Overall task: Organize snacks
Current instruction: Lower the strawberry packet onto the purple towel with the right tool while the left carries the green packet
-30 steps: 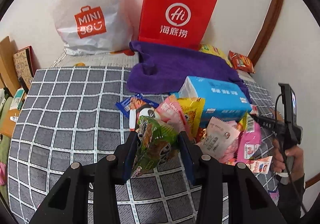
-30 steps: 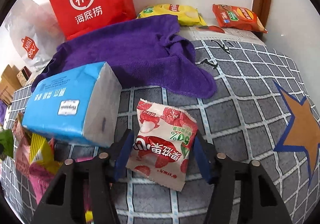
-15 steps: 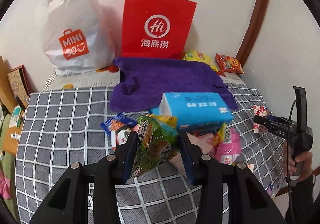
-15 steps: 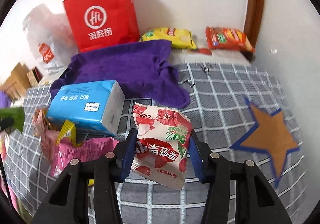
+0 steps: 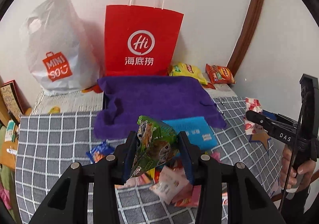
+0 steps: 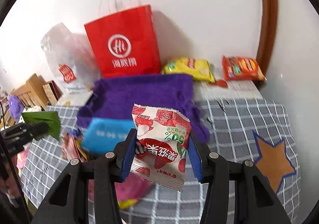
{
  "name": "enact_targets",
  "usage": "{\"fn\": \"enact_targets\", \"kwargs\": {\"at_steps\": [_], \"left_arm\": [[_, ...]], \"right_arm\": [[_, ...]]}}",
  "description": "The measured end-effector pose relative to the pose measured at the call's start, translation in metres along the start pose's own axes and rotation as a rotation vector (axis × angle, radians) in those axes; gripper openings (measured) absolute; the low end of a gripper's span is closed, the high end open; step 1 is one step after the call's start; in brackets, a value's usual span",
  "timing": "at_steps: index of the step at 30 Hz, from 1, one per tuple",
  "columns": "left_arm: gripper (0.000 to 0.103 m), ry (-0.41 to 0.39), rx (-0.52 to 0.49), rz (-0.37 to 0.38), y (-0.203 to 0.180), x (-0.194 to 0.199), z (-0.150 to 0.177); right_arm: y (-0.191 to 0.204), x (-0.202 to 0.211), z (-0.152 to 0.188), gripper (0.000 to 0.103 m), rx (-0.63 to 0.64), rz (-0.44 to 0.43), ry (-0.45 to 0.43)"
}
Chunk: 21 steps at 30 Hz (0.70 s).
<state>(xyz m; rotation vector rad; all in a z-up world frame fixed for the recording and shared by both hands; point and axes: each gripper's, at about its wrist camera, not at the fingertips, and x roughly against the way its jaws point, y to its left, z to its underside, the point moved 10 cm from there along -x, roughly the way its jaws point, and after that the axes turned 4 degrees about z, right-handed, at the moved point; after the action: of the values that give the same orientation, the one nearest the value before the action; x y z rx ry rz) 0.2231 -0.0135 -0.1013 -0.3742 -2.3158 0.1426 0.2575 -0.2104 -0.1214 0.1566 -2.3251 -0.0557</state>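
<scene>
Two wrist views look across a grey checked cover [image 5: 49, 144] toward a white wall. In the left wrist view, the left gripper [image 5: 157, 150] sits at lower centre, its blue-padded jaws clamped on one green snack packet [image 5: 154, 144], held above the cover. At the right edge of that frame the right gripper [image 5: 257, 118] shows from the side, gripping a red and white packet. In the right wrist view, the right gripper [image 6: 159, 152] fills the lower centre, jaws pressed against one strawberry snack packet [image 6: 159, 144]. Behind both, one purple cloth [image 5: 155, 100] lies mid-frame, with one blue tissue pack [image 6: 105, 134] at its near edge. A loose heap of snacks [image 5: 173, 184], too jumbled to count, lies just under the left gripper. Against the wall stand two bags: one red paper bag [image 5: 141, 42] and one white plastic bag [image 5: 57, 48]. Two more packets, one yellow [image 6: 189, 68] and one orange [image 6: 242, 68], lie upper right by a brown wooden trim [image 6: 267, 14]. Open checked cover spreads to the left in the left view and to the right, around one star patch [image 6: 273, 160], in the right view.
</scene>
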Motion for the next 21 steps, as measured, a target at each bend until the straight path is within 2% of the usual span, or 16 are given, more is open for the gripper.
{"fn": "enact_targets", "kwargs": {"at_steps": [7, 10, 18, 20, 21], "left_arm": [[0.040, -0.002, -0.011, 0.000, 0.003, -0.011, -0.034], [0.040, -0.005, -0.013, 0.018, 0.003, -0.015, -0.048], [0.040, -0.024, -0.022, -0.006, 0.018, -0.032, -0.082], [0.040, -0.023, -0.013, -0.005, 0.024, -0.037, -0.088], [0.040, -0.021, -0.009, -0.005, 0.027, -0.041, -0.091]], "right_arm": [[0.035, -0.017, -0.036, 0.049, 0.036, -0.045, -0.014], [0.044, -0.024, -0.050, 0.049, 0.045, -0.050, -0.025], [0.057, -0.051, -0.082, 0.048, 0.025, -0.090, -0.018], [0.061, -0.060, -0.088, 0.035, 0.023, -0.099, -0.012], [0.062, -0.065, -0.091, 0.033, 0.025, -0.102, -0.007]]}}
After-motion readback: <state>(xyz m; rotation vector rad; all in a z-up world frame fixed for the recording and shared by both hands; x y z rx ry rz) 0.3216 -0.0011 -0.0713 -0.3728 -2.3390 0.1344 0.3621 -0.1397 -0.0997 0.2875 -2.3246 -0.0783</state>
